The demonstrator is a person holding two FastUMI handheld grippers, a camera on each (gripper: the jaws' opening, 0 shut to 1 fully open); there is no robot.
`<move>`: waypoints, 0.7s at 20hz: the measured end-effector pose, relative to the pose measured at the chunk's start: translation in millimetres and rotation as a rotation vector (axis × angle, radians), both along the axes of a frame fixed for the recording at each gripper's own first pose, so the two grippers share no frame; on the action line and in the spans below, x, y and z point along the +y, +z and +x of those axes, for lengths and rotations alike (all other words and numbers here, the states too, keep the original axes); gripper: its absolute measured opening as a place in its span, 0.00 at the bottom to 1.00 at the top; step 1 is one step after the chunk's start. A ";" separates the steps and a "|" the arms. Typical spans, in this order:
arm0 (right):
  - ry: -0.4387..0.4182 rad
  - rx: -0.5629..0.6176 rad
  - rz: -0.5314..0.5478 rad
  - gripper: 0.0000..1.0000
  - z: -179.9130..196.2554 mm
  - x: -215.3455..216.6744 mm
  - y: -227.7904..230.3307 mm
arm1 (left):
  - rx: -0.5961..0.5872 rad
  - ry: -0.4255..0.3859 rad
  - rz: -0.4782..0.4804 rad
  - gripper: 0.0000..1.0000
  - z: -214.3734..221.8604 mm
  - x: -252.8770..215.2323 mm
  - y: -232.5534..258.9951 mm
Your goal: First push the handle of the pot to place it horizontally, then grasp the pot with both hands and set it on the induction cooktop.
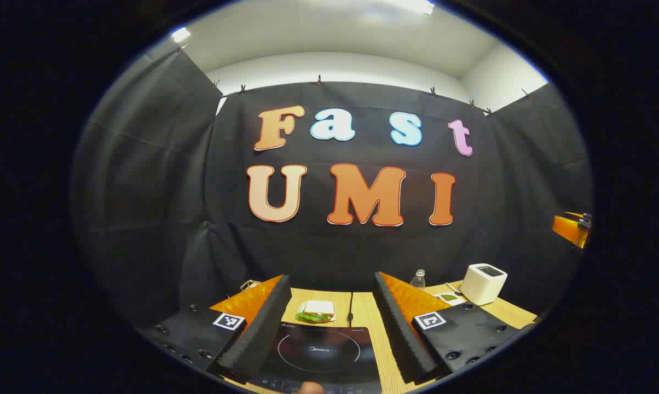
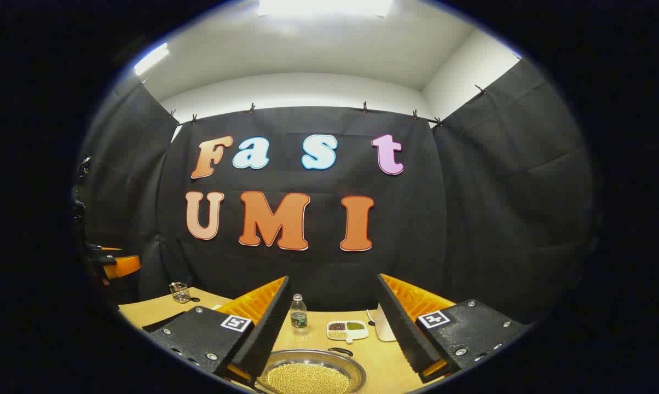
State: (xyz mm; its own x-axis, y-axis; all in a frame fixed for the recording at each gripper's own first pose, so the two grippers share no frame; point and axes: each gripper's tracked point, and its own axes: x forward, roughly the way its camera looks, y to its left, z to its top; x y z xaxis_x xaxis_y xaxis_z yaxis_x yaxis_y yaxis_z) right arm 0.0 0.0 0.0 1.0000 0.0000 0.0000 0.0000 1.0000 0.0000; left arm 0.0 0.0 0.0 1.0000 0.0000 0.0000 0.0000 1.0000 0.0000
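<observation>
Black glass induction cooktop [image 1: 321,350], branded Midea, lies between the left hand-held gripper [image 1: 332,320]'s wide-open, empty fingers. Through the right hand-held gripper [image 2: 332,323], equally open and empty, we see the bean-filled steel pot [image 2: 310,375] on the tabletop [image 2: 384,361].

Both cameras sit low over the counter [image 1: 362,309], level, facing the booth's back wall. The left gripper view looks along its open tool [image 1: 329,323] close over the cooktop [image 1: 321,350]. The right gripper view looks along its open tool [image 2: 332,328] close over the pot [image 2: 310,375]. Both views share the back wall and the bottle [image 1: 418,279] [image 2: 298,314]; the right gripper view catches the other tool at its left edge.
</observation>
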 end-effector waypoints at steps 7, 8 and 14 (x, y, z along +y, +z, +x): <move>-0.007 0.017 0.015 0.95 -6.0 -16.3 -4.1 | -0.028 -0.025 0.017 0.96 -8.5 -15.9 11.9; -0.007 0.018 0.016 0.95 -6.9 -18.4 -5.0 | -0.027 -0.031 0.015 0.97 -9.4 -18.8 11.7; -0.008 0.042 0.029 0.95 -9.6 -30.5 -13.4 | -0.006 -0.028 0.013 0.97 -11.4 -19.2 8.5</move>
State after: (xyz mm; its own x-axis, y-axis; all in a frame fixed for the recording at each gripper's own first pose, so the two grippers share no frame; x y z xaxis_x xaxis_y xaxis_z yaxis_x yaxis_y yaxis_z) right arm -9.6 -30.5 -13.4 0.9991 -0.0076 -0.0419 0.0088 0.9995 0.0291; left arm -11.4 -19.2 8.5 0.9996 -0.0283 0.0060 0.0282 0.9995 0.0127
